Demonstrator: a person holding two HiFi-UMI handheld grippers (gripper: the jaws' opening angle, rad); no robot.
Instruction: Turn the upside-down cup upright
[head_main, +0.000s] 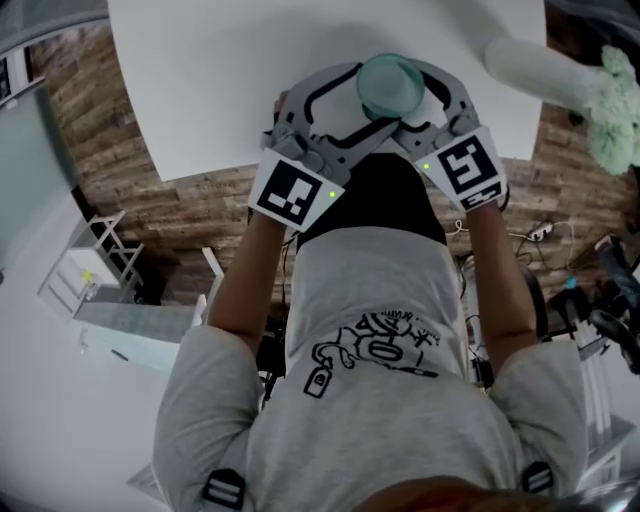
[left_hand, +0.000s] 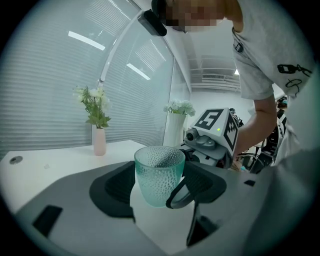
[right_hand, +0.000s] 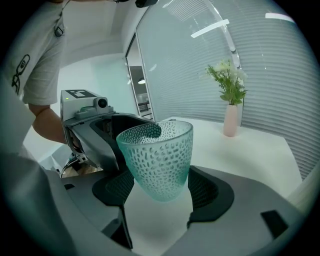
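Observation:
A teal dimpled glass cup (head_main: 390, 85) stands mouth up, just above the white table (head_main: 230, 60) near its front edge. Both grippers close round it from opposite sides. My left gripper (head_main: 375, 100) comes in from the left and my right gripper (head_main: 425, 105) from the right. In the left gripper view the cup (left_hand: 159, 172) sits between my left gripper's (left_hand: 162, 189) black pads, with the right gripper's marker cube (left_hand: 212, 127) behind it. The right gripper view shows the cup (right_hand: 157, 155) tilted slightly, with the right gripper's (right_hand: 160, 186) pads against its sides.
A tall white vase (head_main: 540, 68) with pale flowers (head_main: 615, 110) lies toward the table's right edge. A small pink vase (left_hand: 99, 141) of green stems stands farther back on the table. Wooden floor, cables and white furniture surround the table.

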